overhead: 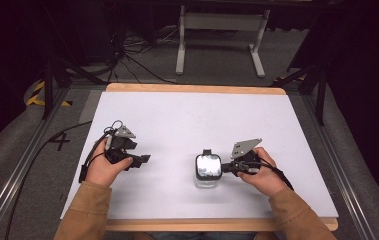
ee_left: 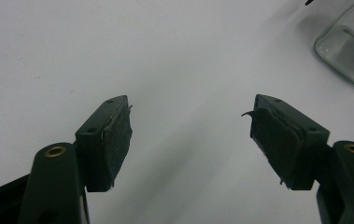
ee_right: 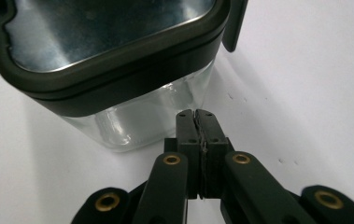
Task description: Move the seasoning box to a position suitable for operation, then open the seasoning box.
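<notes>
The right hand-held gripper (ee_right: 198, 116) is resting clenched on nothing, tips just beside the glass jar (ee_right: 137, 116) with its black-rimmed lid (ee_right: 104, 42), likely to nudge it. The left hand-held gripper (ee_left: 191, 135) is waiting released, well apart on the tabletop (overhead: 187, 115).

White mat (overhead: 187, 120) on wood tabletop (overhead: 192, 88); cables (overhead: 132, 50), metal stand (overhead: 222, 22) behind.

On the white table (overhead: 187, 115), the right claw (overhead: 225, 167) touches the lidded glass jar (overhead: 208, 170); the left claw (overhead: 146, 159) rests well apart.
</notes>
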`<state>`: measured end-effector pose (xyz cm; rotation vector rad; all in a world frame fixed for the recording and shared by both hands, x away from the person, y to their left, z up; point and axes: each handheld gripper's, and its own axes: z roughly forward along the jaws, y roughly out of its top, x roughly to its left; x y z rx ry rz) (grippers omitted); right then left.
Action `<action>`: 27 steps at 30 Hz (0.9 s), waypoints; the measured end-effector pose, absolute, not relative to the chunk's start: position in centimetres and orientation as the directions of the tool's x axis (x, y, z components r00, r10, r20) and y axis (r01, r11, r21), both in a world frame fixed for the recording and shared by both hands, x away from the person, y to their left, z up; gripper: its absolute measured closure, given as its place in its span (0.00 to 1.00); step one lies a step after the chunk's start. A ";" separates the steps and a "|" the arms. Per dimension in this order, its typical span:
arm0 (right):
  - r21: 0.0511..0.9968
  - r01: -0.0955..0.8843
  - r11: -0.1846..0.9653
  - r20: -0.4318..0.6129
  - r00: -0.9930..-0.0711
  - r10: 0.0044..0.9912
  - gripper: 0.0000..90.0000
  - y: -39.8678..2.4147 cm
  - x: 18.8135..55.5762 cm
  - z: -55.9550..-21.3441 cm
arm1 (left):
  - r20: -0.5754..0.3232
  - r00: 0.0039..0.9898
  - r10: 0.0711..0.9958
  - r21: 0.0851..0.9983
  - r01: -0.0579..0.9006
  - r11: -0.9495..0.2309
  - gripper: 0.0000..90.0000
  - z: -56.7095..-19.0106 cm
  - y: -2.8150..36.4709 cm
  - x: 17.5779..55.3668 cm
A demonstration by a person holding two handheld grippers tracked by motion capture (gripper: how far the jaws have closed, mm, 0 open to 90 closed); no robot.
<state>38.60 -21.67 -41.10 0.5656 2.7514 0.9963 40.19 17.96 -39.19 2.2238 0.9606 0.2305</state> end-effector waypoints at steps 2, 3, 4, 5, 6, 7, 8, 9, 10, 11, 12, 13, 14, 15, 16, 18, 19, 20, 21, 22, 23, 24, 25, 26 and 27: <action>0.634 0.300 0.713 -0.027 -0.912 0.408 1.00 -21.5 38.7 -41.2 | -0.101 0.712 0.695 0.661 0.570 -0.488 0.33 -39.2 18.0 40.2; 0.634 0.300 0.713 -0.027 -0.912 0.408 1.00 -21.5 38.7 -41.2 | -0.101 0.712 0.695 0.661 0.569 -0.488 0.33 -39.2 17.9 40.2; 0.635 0.302 0.711 -0.025 -0.912 0.410 1.00 -21.6 38.7 -41.2 | -0.100 0.713 0.694 0.663 0.568 -0.488 0.33 -39.2 17.9 40.2; 0.638 0.305 0.707 -0.020 -0.911 0.412 1.00 -21.7 38.7 -41.0 | -0.102 0.712 0.694 0.663 0.569 -0.486 0.33 -39.2 17.9 40.2; 0.645 0.305 0.701 -0.020 -0.910 0.414 1.00 -21.9 38.6 -40.8 | -0.103 0.713 0.693 0.662 0.569 -0.488 0.33 -39.1 18.0 40.2; 0.652 0.307 0.693 -0.022 -0.906 0.422 1.00 -22.1 38.5 -40.5 | -0.105 0.714 0.692 0.658 0.572 -0.490 0.33 -39.1 18.0 40.2; 0.661 0.313 0.682 -0.018 -0.902 0.432 1.00 -22.4 38.5 -40.2 | -0.111 0.713 0.692 0.659 0.574 -0.486 0.33 -39.1 17.9 40.2; 0.668 0.315 0.674 -0.021 -0.898 0.440 1.00 -22.6 38.5 -39.9 | -0.112 0.712 0.693 0.655 0.577 -0.487 0.34 -39.0 17.9 40.2; 0.681 0.316 0.661 -0.021 -0.893 0.449 1.00 -22.8 38.4 -39.6 | -0.112 0.712 0.693 0.655 0.577 -0.487 0.34 -39.0 17.9 40.2; 0.694 0.315 0.648 -0.019 -0.891 0.453 1.00 -23.0 38.4 -39.2 | -0.114 0.715 0.689 0.658 0.574 -0.487 0.34 -39.1 17.8 40.2; 0.705 0.318 0.634 -0.013 -0.888 0.459 1.00 -23.2 38.4 -38.8 | -0.114 0.715 0.689 0.658 0.574 -0.487 0.35 -39.1 17.8 40.2; 0.719 0.316 0.619 -0.012 -0.885 0.466 1.00 -23.3 38.4 -38.5 | -0.119 0.717 0.687 0.655 0.577 -0.489 0.35 -39.0 17.6 40.1; 0.734 0.318 0.601 -0.004 -0.882 0.471 1.00 -23.3 38.4 -38.2 | -0.129 0.719 0.683 0.655 0.579 -0.486 0.35 -38.9 17.5 40.0; 0.747 0.318 0.584 0.006 -0.882 0.472 1.00 -23.4 38.4 -37.8 | -0.137 0.720 0.681 0.661 0.578 -0.479 0.35 -38.8 17.4 39.9; 0.747 0.318 0.584 0.006 -0.882 0.472 1.00 -23.4 38.4 -37.8 | -0.137 0.720 0.681 0.661 0.578 -0.479 0.35 -38.8 17.4 39.9; 0.775 0.311 0.550 0.020 -0.882 0.471 1.00 -23.3 38.5 -37.3 | -0.133 0.722 0.678 0.669 0.571 -0.477 0.35 -38.5 17.3 39.8; 0.787 0.311 0.533 0.034 -0.884 0.467 1.00 -23.3 38.6 -37.0 | -0.128 0.725 0.676 0.668 0.567 -0.482 0.35 -38.3 17.2 39.7; 0.804 0.308 0.508 0.051 -0.888 0.458 0.99 -23.2 38.6 -36.4 | -0.127 0.728 0.674 0.670 0.564 -0.483 0.35 -38.2 17.2 39.6; 0.804 0.308 0.508 0.051 -0.888 0.458 0.99 -23.2 38.6 -36.4 | -0.127 0.728 0.674 0.673 0.563 -0.481 0.35 -38.2 17.1 39.6; 0.815 0.307 0.491 0.065 -0.891 0.449 0.99 -23.0 38.8 -36.1 | -0.124 0.733 0.669 0.673 0.558 -0.486 0.35 -38.2 17.1 39.5; 0.815 0.307 0.491 0.065 -0.891 0.449 0.99 -23.0 38.8 -36.1 | -0.121 0.731 0.671 0.673 0.557 -0.487 0.35 -38.1 17.1 39.5; 0.817 0.307 0.488 0.071 -0.893 0.444 0.99 -22.9 38.9 -36.0 | -0.125 0.730 0.672 0.670 0.562 -0.485 0.35 -38.1 17.0 39.4; 0.824 0.303 0.479 0.076 -0.896 0.437 0.99 -22.7 39.1 -35.9 | -0.125 0.730 0.672 0.671 0.561 -0.484 0.35 -38.1 17.0 39.4; 0.829 0.303 0.470 0.088 -0.901 0.424 0.99 -22.3 39.5 -35.6 | -0.125 0.730 0.672 0.671 0.561 -0.485 0.35 -38.1 17.0 39.4; 0.829 0.303 0.470 0.088 -0.901 0.424 0.99 -22.3 39.5 -35.6 | -0.127 0.728 0.674 0.673 0.563 -0.480 0.35 -38.2 16.9 39.3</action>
